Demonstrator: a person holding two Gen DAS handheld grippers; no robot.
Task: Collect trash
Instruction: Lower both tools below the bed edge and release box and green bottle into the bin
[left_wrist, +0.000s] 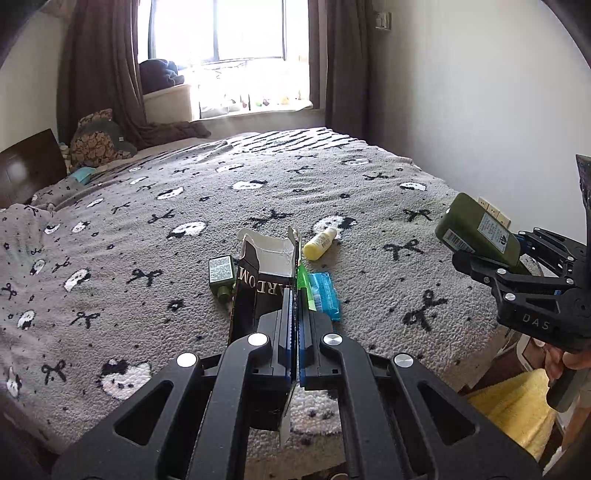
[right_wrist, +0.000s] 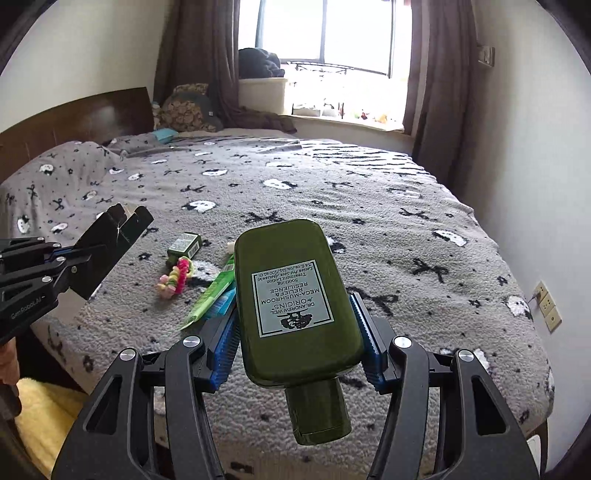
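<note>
My left gripper (left_wrist: 296, 332) is shut on one wall of an open black carton (left_wrist: 264, 280) and holds it above the bed; it also shows in the right wrist view (right_wrist: 107, 247). My right gripper (right_wrist: 295, 332) is shut on a large green lotion bottle (right_wrist: 295, 295), cap toward the camera; the bottle also shows in the left wrist view (left_wrist: 476, 230). On the grey blanket (left_wrist: 147, 221) lie a small green bottle (left_wrist: 221, 275), a yellow bottle (left_wrist: 320, 243), a green tube (right_wrist: 210, 295), a blue packet (left_wrist: 325, 295) and a pink-yellow braided band (right_wrist: 175, 277).
The bed fills both views, with a dark headboard (right_wrist: 74, 118) and pillows at its head. A window (right_wrist: 325, 33) with brown curtains is at the far end. A white wall with sockets (right_wrist: 548, 306) runs along the right. A yellow cloth (left_wrist: 513, 402) lies below the bed's near edge.
</note>
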